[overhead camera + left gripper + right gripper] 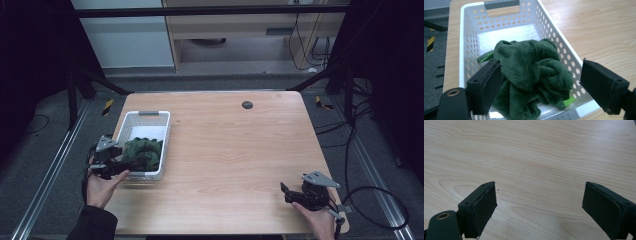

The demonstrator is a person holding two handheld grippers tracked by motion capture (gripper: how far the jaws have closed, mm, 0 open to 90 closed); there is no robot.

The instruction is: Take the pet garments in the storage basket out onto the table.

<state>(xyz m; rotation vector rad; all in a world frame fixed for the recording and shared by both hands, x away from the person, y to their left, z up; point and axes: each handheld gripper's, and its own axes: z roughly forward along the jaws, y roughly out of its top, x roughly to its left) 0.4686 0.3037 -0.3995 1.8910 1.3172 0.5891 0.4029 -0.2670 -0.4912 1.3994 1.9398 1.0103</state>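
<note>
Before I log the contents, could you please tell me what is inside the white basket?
A crumpled dark green cloth lies in the white basket, bright green tabs at its edges. Anything beneath it is covered.

Both grippers, left gripper (131,162) and right gripper (286,194), are black with grey three-cornered top plates, brass-ringed screw holes and trailing black cables; a dark sleeve (92,224) covers the left forearm.

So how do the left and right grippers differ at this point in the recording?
The left gripper sits at the white basket, its open jaws either side of the crumpled green cloth; the right gripper has only bare wooden table between its jaws. In the high view the left one is at the table's left edge, the right one near the front right corner. Both stand wide open, each held in a hand.
</note>
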